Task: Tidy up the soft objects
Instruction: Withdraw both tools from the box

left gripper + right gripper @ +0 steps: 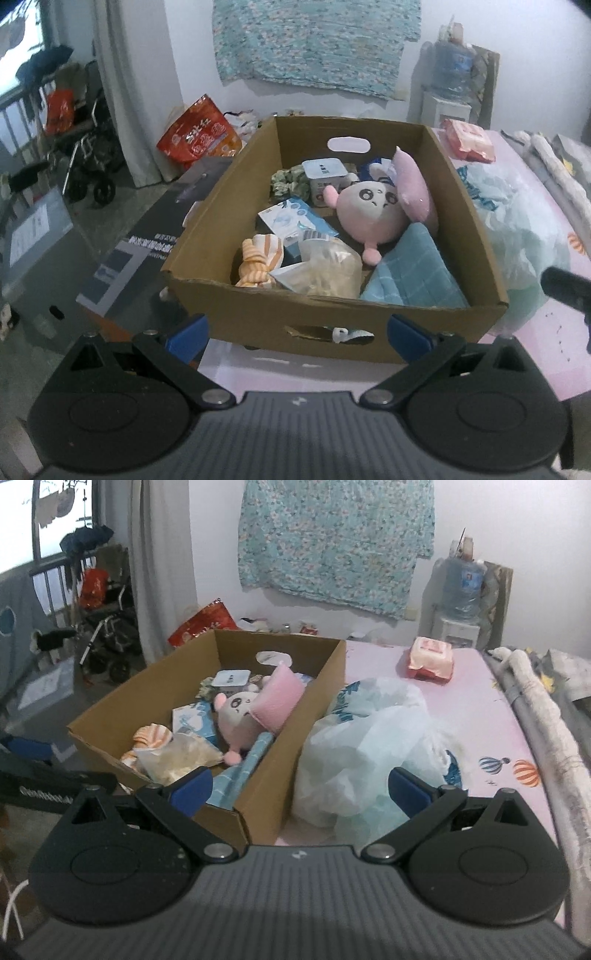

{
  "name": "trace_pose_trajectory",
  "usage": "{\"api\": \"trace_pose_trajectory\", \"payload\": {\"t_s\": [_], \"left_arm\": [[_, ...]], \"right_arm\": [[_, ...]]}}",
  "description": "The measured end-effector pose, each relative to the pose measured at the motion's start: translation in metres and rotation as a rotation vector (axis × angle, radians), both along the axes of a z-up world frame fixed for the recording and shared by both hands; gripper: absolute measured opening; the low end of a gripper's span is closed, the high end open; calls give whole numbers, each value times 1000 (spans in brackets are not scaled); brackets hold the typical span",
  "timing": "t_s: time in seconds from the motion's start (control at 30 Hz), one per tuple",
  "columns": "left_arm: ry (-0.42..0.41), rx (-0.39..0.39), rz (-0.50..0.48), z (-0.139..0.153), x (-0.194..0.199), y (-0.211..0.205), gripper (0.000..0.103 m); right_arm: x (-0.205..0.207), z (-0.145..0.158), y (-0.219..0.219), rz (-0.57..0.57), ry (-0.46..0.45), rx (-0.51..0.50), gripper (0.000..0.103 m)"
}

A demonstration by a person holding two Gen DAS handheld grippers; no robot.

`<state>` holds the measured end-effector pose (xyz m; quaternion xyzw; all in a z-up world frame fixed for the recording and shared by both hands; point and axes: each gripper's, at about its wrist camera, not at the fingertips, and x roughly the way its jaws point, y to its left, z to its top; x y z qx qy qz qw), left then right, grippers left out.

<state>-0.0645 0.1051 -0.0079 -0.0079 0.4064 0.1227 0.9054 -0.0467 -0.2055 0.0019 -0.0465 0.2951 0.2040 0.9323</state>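
A brown cardboard box (476, 221) (295, 716) sits on a pink bed sheet (480, 716). Inside lie a pink plush toy (369, 218) (240, 716), a pink cushion (413, 184), a folded blue towel (413, 273), an orange striped cloth (258, 262), a clear bag (325, 269), a tissue pack (291, 221) and a white tub (325, 173). My left gripper (297, 334) hangs open just before the box's near wall. My right gripper (299, 790) is open in front of the box's corner and a crumpled white plastic bag (369, 738). Neither holds anything.
A pink wipes pack (430, 657) lies at the far end of the bed. A rolled blanket (535, 701) runs along the right edge. A red bag (199, 136), a dark flat carton (147, 236) and a wheelchair (85, 147) stand left of the bed.
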Motion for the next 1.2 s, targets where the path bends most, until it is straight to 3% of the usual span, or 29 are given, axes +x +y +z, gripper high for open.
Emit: {"api": "trace_pose_trajectory", "payload": {"t_s": [0.27, 0.77, 1.2], "left_arm": [[-6, -23, 38, -1, -4, 9, 103], [0, -14, 51, -8, 0, 14, 103], [-50, -24, -12, -3, -6, 15, 103]], "right_arm": [[-5, 3, 7, -13, -41, -59, 102], [7, -20, 20, -32, 80, -46, 102], [7, -32, 22, -38, 145, -27, 102]]}}
